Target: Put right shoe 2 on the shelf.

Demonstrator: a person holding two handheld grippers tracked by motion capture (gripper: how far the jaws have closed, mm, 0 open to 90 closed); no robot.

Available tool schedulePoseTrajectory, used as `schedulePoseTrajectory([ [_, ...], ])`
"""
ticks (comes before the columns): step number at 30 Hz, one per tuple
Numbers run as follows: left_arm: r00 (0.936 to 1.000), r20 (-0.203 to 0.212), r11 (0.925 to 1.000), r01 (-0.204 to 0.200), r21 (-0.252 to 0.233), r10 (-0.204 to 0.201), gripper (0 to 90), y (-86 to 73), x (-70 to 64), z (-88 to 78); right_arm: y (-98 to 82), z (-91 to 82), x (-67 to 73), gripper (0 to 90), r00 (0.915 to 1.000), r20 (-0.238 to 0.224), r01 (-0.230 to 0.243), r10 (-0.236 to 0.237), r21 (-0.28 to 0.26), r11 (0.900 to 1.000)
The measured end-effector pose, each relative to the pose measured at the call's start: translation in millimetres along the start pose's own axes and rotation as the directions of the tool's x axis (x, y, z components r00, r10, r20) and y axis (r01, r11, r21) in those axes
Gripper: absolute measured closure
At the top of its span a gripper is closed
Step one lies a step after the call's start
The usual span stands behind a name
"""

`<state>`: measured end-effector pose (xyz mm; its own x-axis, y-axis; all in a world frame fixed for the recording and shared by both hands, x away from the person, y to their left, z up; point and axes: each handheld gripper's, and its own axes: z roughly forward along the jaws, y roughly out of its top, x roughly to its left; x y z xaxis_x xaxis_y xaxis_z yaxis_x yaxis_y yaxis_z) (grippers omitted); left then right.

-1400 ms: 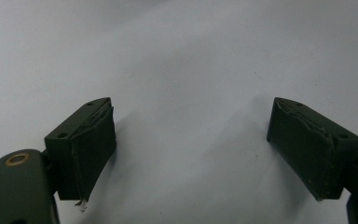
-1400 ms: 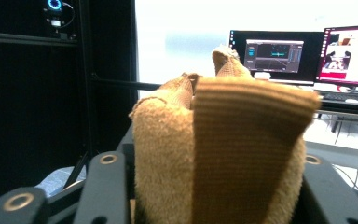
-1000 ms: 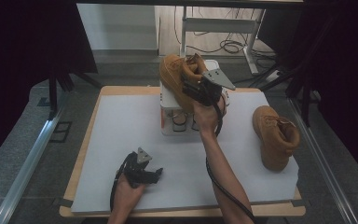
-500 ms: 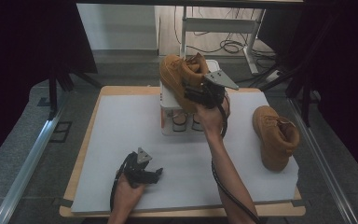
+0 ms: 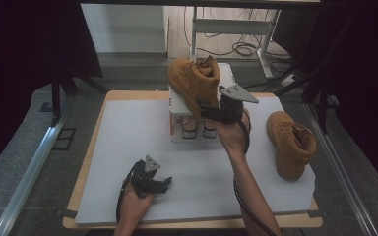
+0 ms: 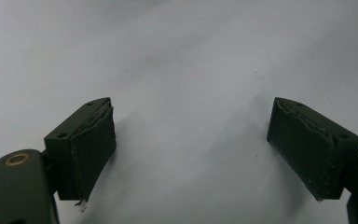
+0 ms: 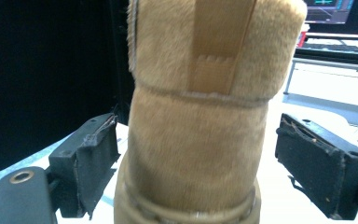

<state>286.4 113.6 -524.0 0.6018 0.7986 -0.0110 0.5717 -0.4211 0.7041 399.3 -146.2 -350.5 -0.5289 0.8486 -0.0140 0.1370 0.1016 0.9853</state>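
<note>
We are working at a table (image 5: 128,147) covered by a white mat. One tan boot (image 5: 193,86) is standing on a white box (image 5: 177,105) at the far edge. Our right gripper (image 5: 204,110) is straddling its heel, jaws having just been opening, pads clear. Our left gripper (image 5: 165,183) is resting wide open and empty near us.

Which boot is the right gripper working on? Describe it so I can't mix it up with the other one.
Start at the white shoe rack at the far middle of the grey mat. The tan boot standing on top of it is the one, its heel between the open jaws of the right gripper. The other boot lies on the mat at the right edge.
</note>
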Motion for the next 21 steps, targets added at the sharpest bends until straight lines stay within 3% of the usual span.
schedulePoseTrajectory([
  [5, 1.0, 0.001, 1.0, 0.0, 0.0, 0.0, 15.0, 0.0, 0.1, 0.1, -6.8, -9.2, -0.2, 19.2, 1.0, 0.001, 0.0, 0.0, 0.021, 1.0],
  [11, 1.0, 0.001, 1.0, 0.001, 0.0, -0.001, 15.0, 0.0, 0.2, 0.1, -15.2, -23.5, -1.2, 42.4, 0.9999, -0.013, 0.012, -0.012, 0.035, 0.999],
  [15, 1.0, 0.002, 1.0, 0.001, 0.0, -0.001, 15.0, 0.0, 0.3, 0.2, -18.9, -31.8, -5.0, 54.2, 0.9988, -0.047, 0.017, -0.014, 0.048, 0.999],
  [21, 1.0, 0.003, 1.0, 0.001, 0.0, -0.001, 15.0, 0.0, 0.4, 0.2, -29.0, -39.6, -7.3, 79.8, 0.995, -0.077, 0.069, -0.063, 0.081, 0.994],
])
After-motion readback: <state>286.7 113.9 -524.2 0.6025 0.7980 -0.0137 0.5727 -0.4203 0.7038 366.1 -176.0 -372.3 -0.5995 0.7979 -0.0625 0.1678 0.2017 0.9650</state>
